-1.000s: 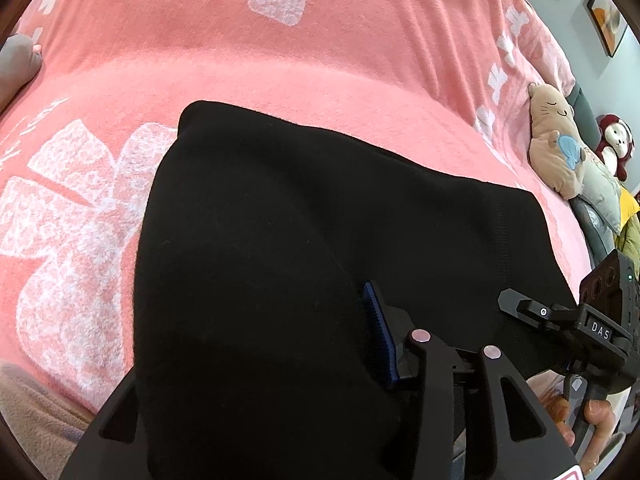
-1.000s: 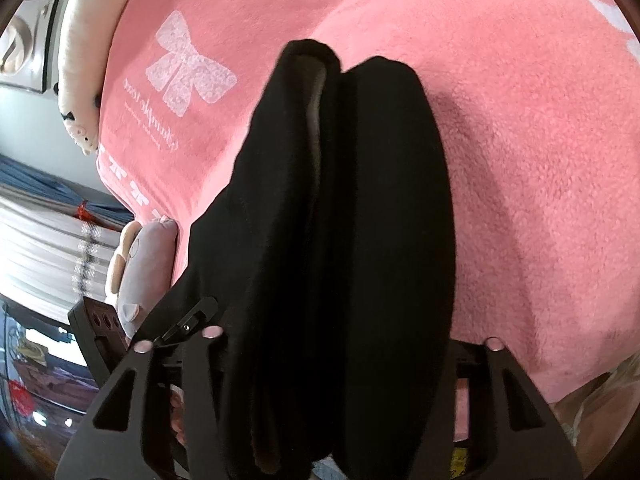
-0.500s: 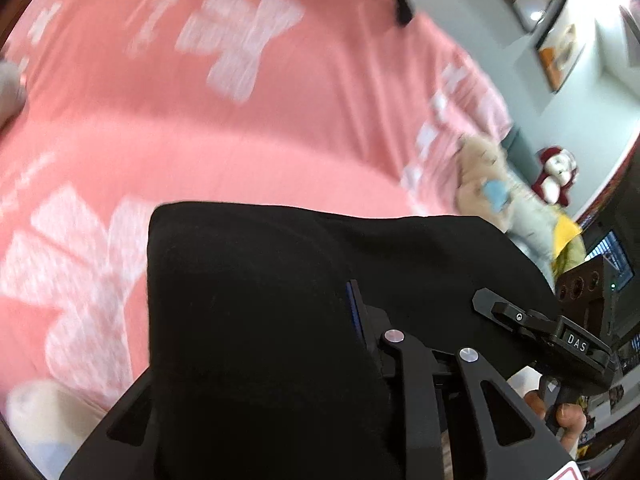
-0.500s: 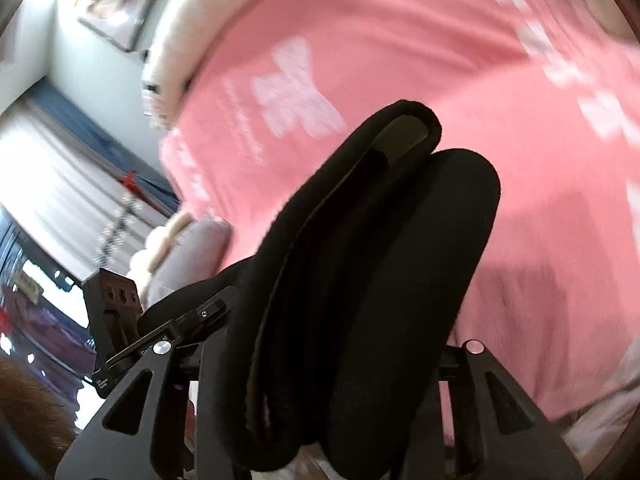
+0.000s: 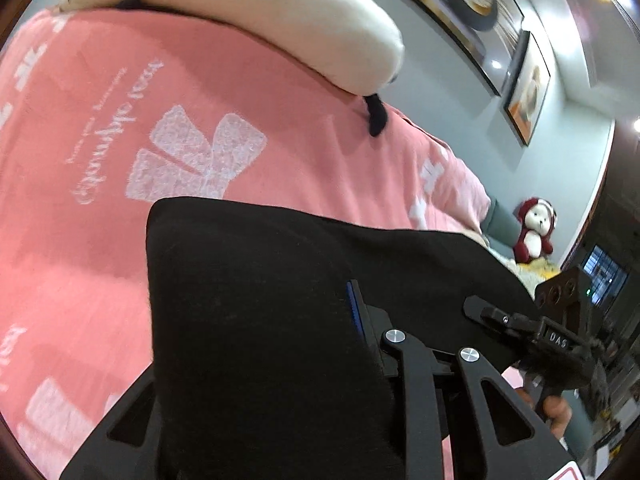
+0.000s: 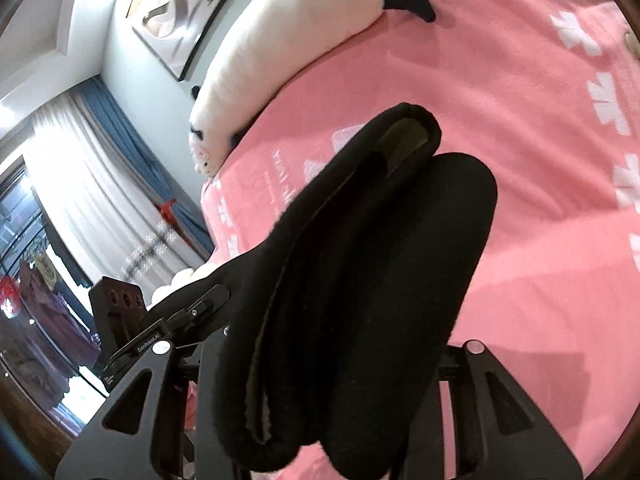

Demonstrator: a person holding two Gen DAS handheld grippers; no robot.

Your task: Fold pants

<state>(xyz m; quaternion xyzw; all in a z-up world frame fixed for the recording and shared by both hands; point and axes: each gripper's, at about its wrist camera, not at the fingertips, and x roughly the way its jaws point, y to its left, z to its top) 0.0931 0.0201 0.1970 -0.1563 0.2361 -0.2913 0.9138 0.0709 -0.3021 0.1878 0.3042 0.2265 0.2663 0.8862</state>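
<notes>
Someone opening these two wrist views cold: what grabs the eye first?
The black pants fill the middle of both views, bunched in thick folds between the right gripper fingers and draped over the left gripper. Behind them spreads a pink blanket with white bow prints. A long white plush pillow lies along its far edge, and a red-and-white stuffed toy sits at the right in the left wrist view.
</notes>
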